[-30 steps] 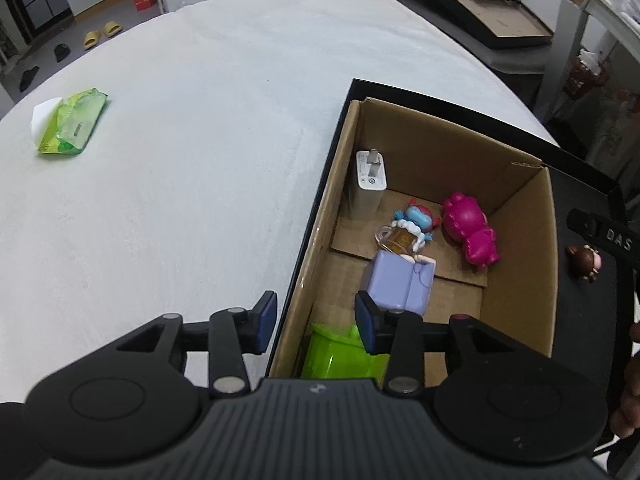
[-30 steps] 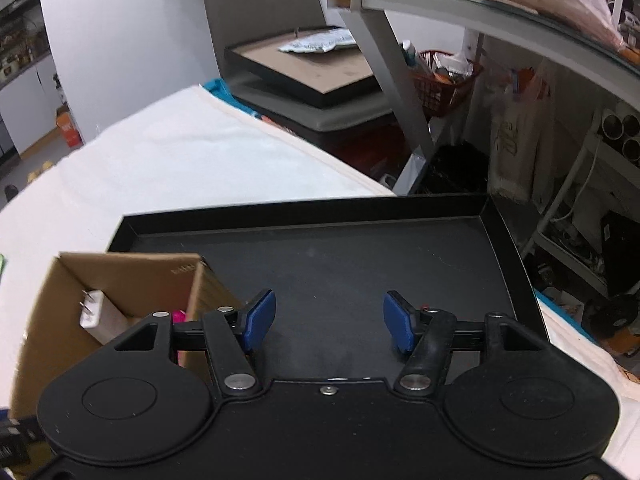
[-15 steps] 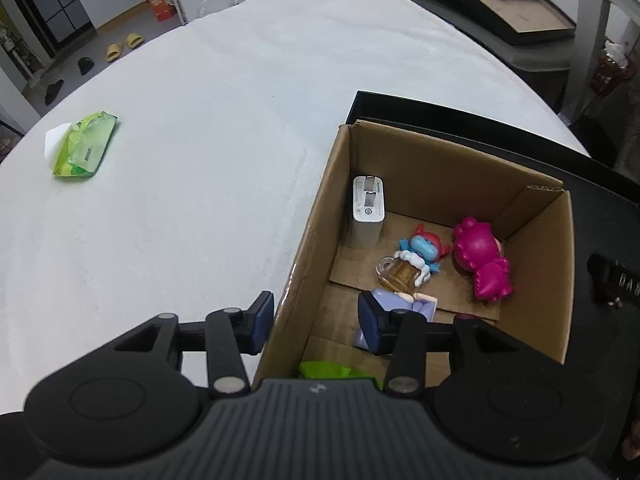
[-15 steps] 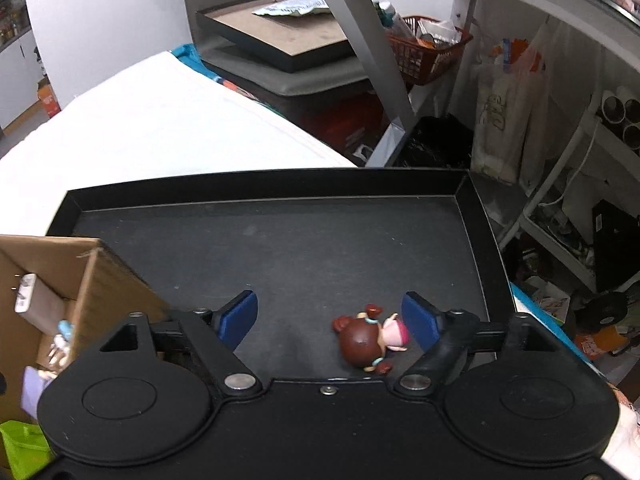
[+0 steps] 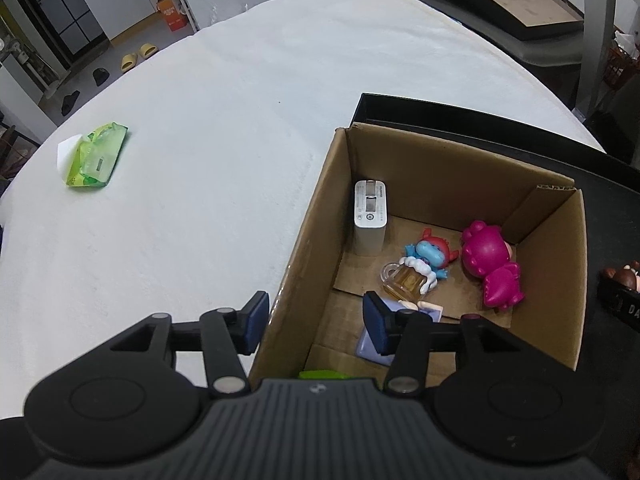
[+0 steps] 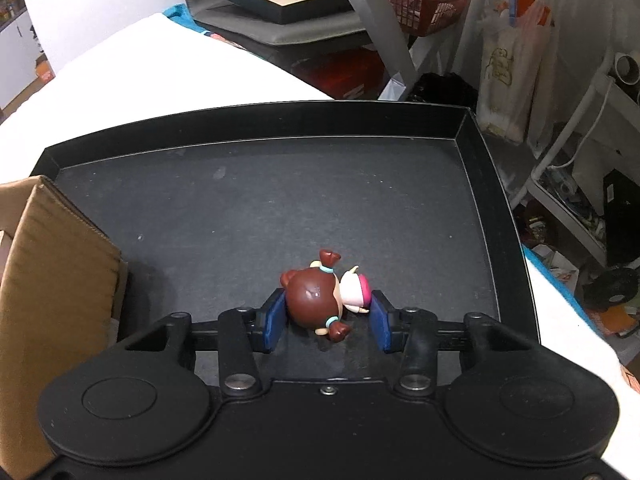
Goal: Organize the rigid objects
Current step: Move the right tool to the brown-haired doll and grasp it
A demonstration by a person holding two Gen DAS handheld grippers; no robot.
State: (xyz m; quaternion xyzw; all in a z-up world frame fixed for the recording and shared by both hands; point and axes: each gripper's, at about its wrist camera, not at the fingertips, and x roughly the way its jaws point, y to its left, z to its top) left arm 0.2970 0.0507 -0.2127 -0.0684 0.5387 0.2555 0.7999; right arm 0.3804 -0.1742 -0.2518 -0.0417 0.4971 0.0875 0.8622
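Observation:
A brown-haired doll figure (image 6: 320, 298) lies on the black tray (image 6: 260, 208). My right gripper (image 6: 326, 326) is open with one finger on each side of the doll, close to it. The doll also shows at the right edge of the left wrist view (image 5: 624, 276). The cardboard box (image 5: 440, 168) holds a white charger (image 5: 370, 216), a blue figure with a mug (image 5: 420, 266), a pink dinosaur figure (image 5: 490, 266), a lilac item (image 5: 376, 344) and a green item (image 5: 320, 374). My left gripper (image 5: 316, 326) is open and empty, straddling the box's near left wall.
A green wipes pack (image 5: 96, 156) lies on the white table (image 5: 200, 140) at the left. The box's side wall (image 6: 52, 300) stands left of my right gripper. Shelves and clutter (image 6: 560, 120) lie beyond the tray's right rim.
My right gripper has moved down over the doll and its fingers have narrowed around it. My left gripper has drawn back and up from the box.

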